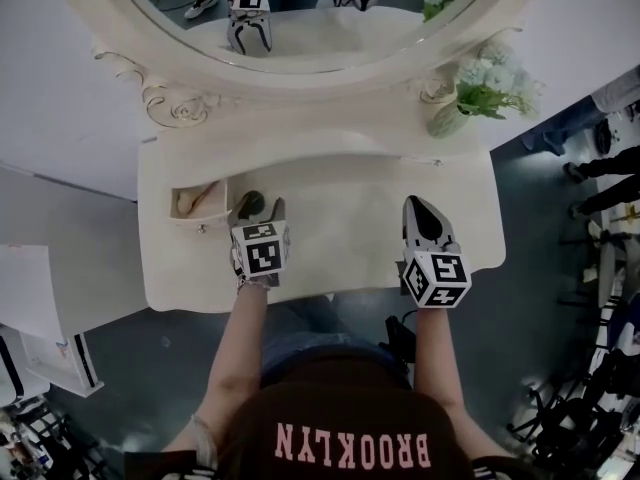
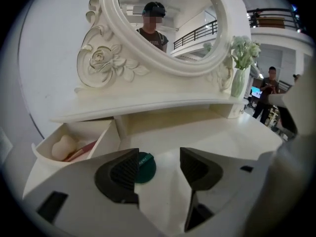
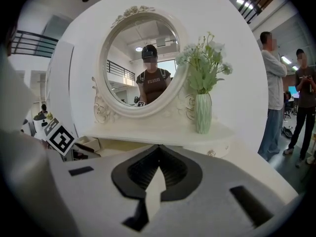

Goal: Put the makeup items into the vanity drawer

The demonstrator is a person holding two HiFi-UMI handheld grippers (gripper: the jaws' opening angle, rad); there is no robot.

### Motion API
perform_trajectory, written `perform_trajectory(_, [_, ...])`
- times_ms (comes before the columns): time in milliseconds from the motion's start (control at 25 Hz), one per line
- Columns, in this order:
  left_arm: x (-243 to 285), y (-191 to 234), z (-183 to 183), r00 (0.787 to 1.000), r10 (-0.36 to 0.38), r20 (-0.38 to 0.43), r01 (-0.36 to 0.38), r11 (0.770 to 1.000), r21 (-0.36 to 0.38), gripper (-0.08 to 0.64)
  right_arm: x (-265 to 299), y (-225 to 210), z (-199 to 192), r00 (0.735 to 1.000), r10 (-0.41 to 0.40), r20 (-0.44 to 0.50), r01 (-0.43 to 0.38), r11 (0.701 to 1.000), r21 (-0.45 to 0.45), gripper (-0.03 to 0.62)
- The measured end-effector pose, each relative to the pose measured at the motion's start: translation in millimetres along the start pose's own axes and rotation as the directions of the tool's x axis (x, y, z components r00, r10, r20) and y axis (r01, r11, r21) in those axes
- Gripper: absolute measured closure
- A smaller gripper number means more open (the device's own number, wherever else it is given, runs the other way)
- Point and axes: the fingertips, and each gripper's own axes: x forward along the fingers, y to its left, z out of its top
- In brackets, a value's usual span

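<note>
Jaws of the left gripper (image 2: 158, 171) stand wide apart, empty, a round green compact (image 2: 145, 168) lying on the vanity top (image 2: 217, 138) beyond its left jaw, near the open drawer (image 2: 104, 138) holding a beige sponge (image 2: 64, 146); the right gripper (image 3: 158, 157) is closed on nothing

the cream painted vanity tabletop (image 1: 340, 218) looks smooth, faintly glossy. the round dark green plastic compact (image 2: 144, 168) is glossy; at its ten o'clock the beige egg-shaped sponge (image 2: 63, 147) looks matt. the left gripper's (image 2: 159, 172) black ribbed pads (image 2: 124, 174) are matt.
</note>
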Motion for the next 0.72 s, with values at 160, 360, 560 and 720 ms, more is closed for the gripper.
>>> perform_trajectory(160, [9.9, 5.8, -8.7, 0.994, 0.096, -0.048, -0.098, 0.995, -0.032, 0.308, 5.3, -6.3, -5.6, 1.000, -0.007, -0.019, 0.007, 1.000, 0.008, 0.595])
perform_trajectory(360, [20.2, 9.7, -15.3, 0.986, 0.143, -0.081, -0.150, 0.985, -0.081, 0.308, 10.1, -11.9, -9.6, 0.999, -0.014, -0.031, 0.014, 1.000, 0.012, 0.594])
perform_trajectory(560, [18.3, 11.7, -17.6, 0.987, 0.133, -0.092, -0.140, 0.987, -0.072, 0.337, 11.3, -13.1, -8.9, 0.999, -0.023, -0.030, 0.023, 1.000, 0.018, 0.595])
perform_trajectory(720, [14.7, 13.8, -17.2, 0.989, 0.095, -0.116, -0.101, 0.994, -0.039, 0.518, 13.2, -7.3, -5.7, 1.000, -0.017, -0.026, 0.018, 1.000, 0.014, 0.595])
